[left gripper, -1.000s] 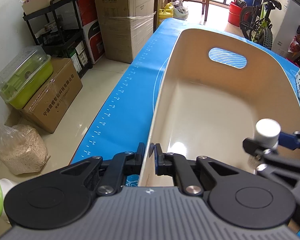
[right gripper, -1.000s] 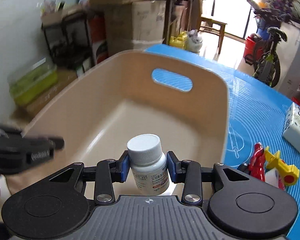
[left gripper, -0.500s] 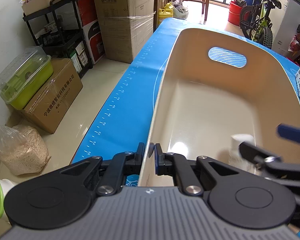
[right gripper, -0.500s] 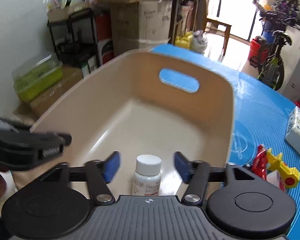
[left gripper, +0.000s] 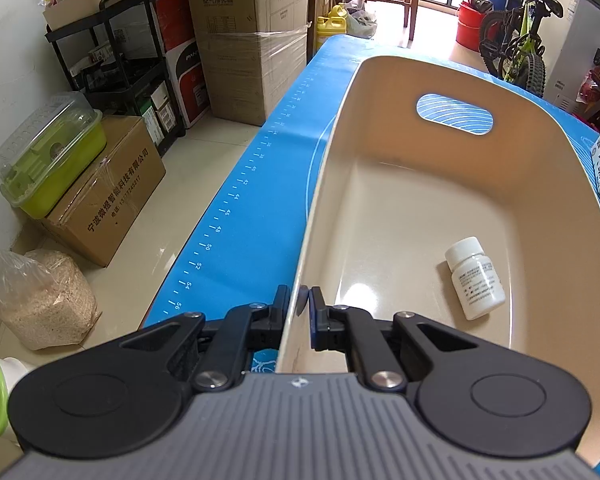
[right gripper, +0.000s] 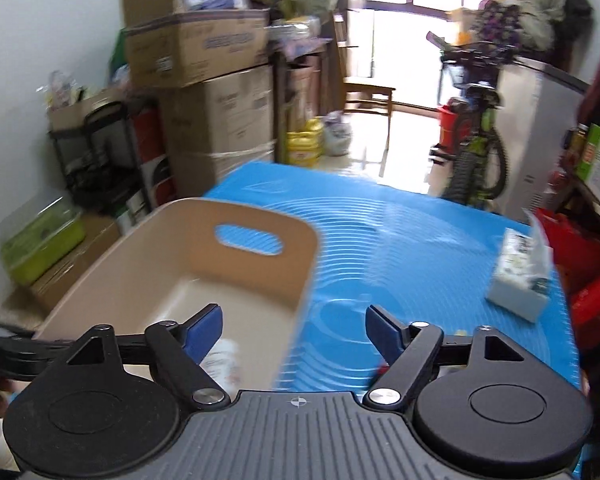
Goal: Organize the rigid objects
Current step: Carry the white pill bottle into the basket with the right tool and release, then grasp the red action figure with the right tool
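Note:
A beige plastic bin (left gripper: 548,168) with a handle slot stands on the blue mat (left gripper: 260,200). My left gripper (left gripper: 299,306) is shut on the bin's near left rim. A white pill bottle (left gripper: 475,283) lies on its side on the bin floor at the right, free of any gripper. In the right wrist view my right gripper (right gripper: 294,330) is above the bin's right rim, its jaws opening wide with nothing between them. The bin (right gripper: 260,272) sits lower left, and the bottle (right gripper: 224,362) shows blurred below the left finger (right gripper: 204,330).
A white tissue pack (right gripper: 520,280) lies on the mat (right gripper: 380,248) at the right. Cardboard boxes (left gripper: 252,32), a black shelf (left gripper: 116,72), a green container (left gripper: 48,156) and a sack (left gripper: 40,300) stand on the floor left of the table. A bicycle (left gripper: 516,40) is beyond the far end.
My right gripper let go of the pill bottle, which now lies in the bin. That gripper then rose and swung right, out of the left wrist view. My left gripper kept still.

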Demonstrator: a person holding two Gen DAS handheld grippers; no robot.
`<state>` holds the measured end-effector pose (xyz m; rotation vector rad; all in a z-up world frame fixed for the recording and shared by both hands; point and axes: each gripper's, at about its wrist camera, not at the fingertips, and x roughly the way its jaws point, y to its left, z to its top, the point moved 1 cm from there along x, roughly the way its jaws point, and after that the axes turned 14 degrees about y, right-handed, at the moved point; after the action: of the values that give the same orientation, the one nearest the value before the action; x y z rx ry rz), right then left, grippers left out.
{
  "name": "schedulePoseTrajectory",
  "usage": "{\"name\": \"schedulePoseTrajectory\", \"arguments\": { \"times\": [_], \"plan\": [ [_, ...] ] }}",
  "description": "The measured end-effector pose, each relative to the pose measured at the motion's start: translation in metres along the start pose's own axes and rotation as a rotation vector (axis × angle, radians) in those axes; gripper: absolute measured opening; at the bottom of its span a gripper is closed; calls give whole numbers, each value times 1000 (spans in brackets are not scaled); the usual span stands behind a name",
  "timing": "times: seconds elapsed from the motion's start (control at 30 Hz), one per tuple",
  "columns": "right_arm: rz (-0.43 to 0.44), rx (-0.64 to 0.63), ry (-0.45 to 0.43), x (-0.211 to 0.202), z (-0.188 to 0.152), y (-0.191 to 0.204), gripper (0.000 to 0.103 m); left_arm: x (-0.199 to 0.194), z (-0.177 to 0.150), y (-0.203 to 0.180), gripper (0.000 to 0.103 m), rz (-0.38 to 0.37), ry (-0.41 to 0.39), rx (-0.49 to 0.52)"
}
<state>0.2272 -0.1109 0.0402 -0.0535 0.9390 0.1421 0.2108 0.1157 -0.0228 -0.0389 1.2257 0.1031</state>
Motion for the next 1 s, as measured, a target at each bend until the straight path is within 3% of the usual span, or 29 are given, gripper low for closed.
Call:
{"name": "schedulePoseTrajectory", "arguments": {
  "times": [0.17,0.33,1.0],
  "plan": [
    [-63,70,30,15,-8,-46,84,0,0,0,12,0,0,1],
    [-69,132,95,41,-23,-81,84,1,0,-1,12,-3,1,-2],
    [-170,-68,176,110,-23,-54,68,1,-1,0,12,-3,3,-2]
  ]
}}
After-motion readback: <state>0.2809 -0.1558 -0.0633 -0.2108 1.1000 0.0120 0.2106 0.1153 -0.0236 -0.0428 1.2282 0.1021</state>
